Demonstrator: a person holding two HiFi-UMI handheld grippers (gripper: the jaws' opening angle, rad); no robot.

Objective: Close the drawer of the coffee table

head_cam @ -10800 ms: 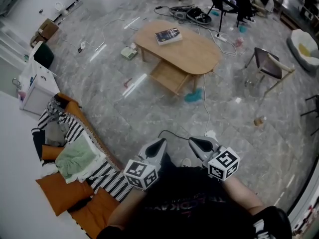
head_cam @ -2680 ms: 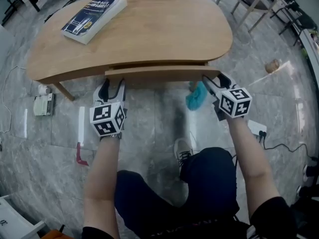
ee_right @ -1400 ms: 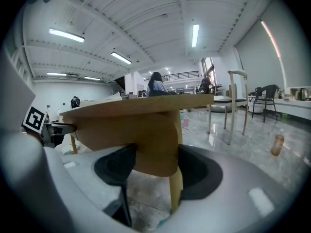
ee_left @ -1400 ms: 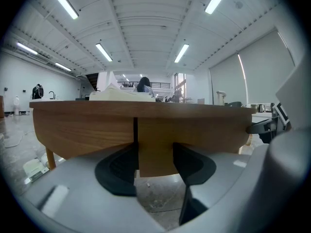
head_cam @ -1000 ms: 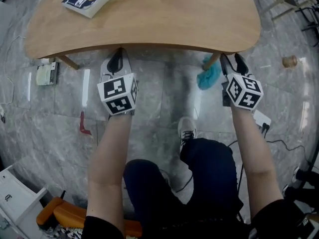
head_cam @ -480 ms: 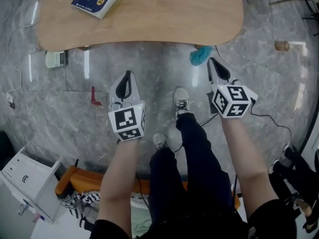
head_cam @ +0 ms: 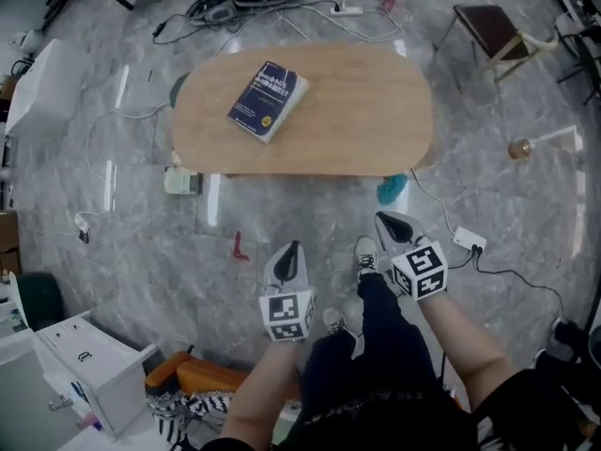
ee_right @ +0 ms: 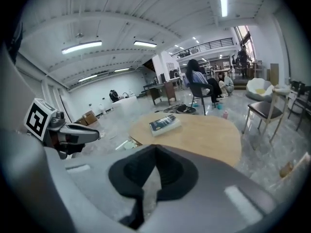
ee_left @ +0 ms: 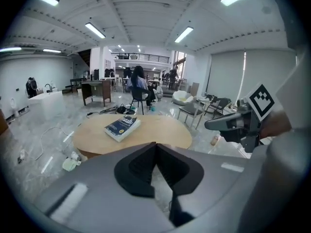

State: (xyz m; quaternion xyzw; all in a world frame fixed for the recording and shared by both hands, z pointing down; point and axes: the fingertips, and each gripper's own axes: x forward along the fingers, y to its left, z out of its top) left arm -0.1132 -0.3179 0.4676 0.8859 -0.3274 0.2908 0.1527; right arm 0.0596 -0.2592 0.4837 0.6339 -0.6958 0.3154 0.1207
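- Apparently, the drawer is already pushed in. In the head view nothing is seen to stick out below the near long edge of the oval light-wood coffee table [head_cam: 357, 111], so the task is judged as done.
- Accordingly, the drawer is taken to be hidden under the table top, on the long side of the coffee table that faces the person.
- Well apart from that side, the left gripper [head_cam: 293, 249] is held over the grey stone floor [head_cam: 141, 242]. Its jaws are pressed together and nothing is between them.
- Likewise, the right gripper [head_cam: 387, 221] is held with its jaws together and empty. It is a little nearer to the coffee table and before its right end.
- On the table top, towards its left end, a dark blue book [head_cam: 267, 100] is laid flat.
- Probably the drawer is stiff and rather light, and it is expected to slide straight. If more pushing is needed, the flat wooden front should be pressed at both ends evenly, so that it is not jammed askew.
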